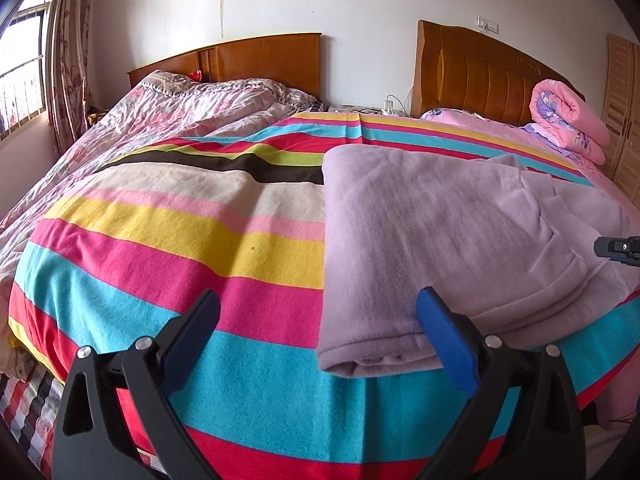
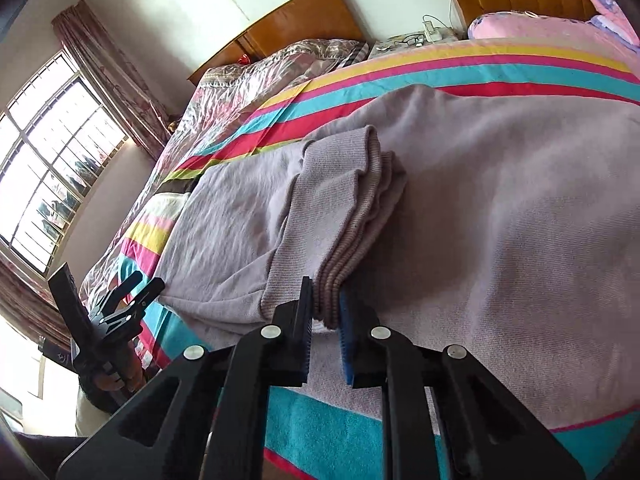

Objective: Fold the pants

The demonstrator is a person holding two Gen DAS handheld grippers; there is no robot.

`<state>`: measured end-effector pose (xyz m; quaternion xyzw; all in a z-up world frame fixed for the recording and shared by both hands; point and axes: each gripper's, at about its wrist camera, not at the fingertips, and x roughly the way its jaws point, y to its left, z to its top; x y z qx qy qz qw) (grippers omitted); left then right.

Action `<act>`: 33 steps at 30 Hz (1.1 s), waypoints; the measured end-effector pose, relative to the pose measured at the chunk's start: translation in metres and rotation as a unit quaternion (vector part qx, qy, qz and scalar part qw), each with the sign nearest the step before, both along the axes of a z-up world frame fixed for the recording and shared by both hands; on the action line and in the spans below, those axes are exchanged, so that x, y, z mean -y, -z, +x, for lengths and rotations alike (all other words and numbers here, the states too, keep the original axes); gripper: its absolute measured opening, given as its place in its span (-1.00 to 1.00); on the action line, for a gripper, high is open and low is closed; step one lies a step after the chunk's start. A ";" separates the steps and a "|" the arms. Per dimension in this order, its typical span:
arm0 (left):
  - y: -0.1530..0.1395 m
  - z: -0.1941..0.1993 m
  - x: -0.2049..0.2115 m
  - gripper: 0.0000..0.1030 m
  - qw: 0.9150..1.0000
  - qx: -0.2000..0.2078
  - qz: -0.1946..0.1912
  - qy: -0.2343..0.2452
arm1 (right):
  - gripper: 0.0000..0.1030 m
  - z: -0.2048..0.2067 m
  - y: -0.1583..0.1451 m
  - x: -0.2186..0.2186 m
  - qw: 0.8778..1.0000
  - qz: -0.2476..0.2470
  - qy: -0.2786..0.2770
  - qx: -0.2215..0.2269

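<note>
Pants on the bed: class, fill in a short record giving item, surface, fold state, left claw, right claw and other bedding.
item: lilac pants
surface: striped blanket on the bed
fold state: partly folded, ribbed cuffs stacked on top
left claw: open, holding nothing, right finger over the pants' near edge
right claw: shut on the cuffs
other bedding: rolled pink quilt by the headboard

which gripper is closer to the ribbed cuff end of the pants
Right. The right gripper is clamped on the ribbed cuffs of the lilac pants. The left gripper is open at the pants' near folded edge, holding nothing.
</note>
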<state>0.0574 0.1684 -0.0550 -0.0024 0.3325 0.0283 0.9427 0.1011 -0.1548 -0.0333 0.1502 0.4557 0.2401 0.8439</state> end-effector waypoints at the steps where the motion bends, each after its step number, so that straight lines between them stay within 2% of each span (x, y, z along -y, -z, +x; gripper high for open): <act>1: -0.002 0.000 0.001 0.91 1.000 0.001 0.003 -0.001 | -0.71 -0.001 0.005 0.003 1.000 -0.006 0.001 -0.004; 4: -0.008 -0.002 0.001 0.91 1.000 0.006 0.013 -0.003 | -0.71 0.000 0.020 0.008 1.000 -0.007 0.006 -0.020; 7: -0.017 -0.004 0.001 0.91 0.999 0.014 0.033 -0.006 | -0.68 0.001 0.023 0.013 1.000 -0.005 0.010 -0.019; 8: -0.023 -0.005 0.001 0.91 0.999 0.020 0.039 -0.007 | -0.54 0.001 0.021 0.012 1.000 -0.018 0.008 -0.016; 9: -0.030 -0.007 0.000 0.91 0.999 0.028 0.042 -0.007 | -0.23 0.000 0.016 0.012 0.999 -0.032 0.012 -0.008; 11: -0.048 -0.006 -0.003 0.93 0.998 0.046 0.039 -0.006 | 0.19 -0.004 0.004 0.015 0.998 -0.059 0.026 0.025; 14: -0.073 0.005 -0.002 0.97 0.997 0.069 0.025 0.002 | 0.20 -0.006 -0.016 0.005 0.993 -0.086 0.007 0.083; 18: -0.079 0.035 0.020 0.97 0.998 0.048 0.006 0.039 | 0.20 -0.005 -0.024 -0.035 0.984 -0.119 -0.043 0.124; 22: -0.050 0.062 0.055 0.97 0.997 -0.010 0.024 0.076 | 0.20 -0.008 -0.014 -0.079 0.974 -0.151 -0.098 0.140; 25: -0.014 0.070 0.066 0.97 0.993 -0.069 0.041 0.082 | 0.24 -0.010 0.012 -0.091 0.965 -0.201 -0.117 0.125; 26: -0.001 0.070 0.065 0.97 0.992 -0.085 0.040 0.081 | 0.25 -0.014 0.015 -0.089 0.961 -0.201 -0.122 0.145; 27: 0.006 0.069 0.062 0.97 0.992 -0.089 0.037 0.080 | 0.26 -0.017 0.016 -0.087 0.959 -0.203 -0.128 0.149; 29: 0.001 0.068 0.056 0.97 0.993 -0.086 0.021 0.079 | 0.26 -0.017 0.013 -0.081 0.961 -0.195 -0.138 0.142; 31: -0.015 0.069 0.055 0.97 0.994 -0.067 0.024 0.079 | 0.27 -0.012 0.002 -0.075 0.961 -0.187 -0.145 0.141; 33: -0.036 0.079 0.057 0.97 0.995 -0.046 0.024 0.085 | 0.31 -0.002 -0.014 -0.068 0.958 -0.190 -0.141 0.164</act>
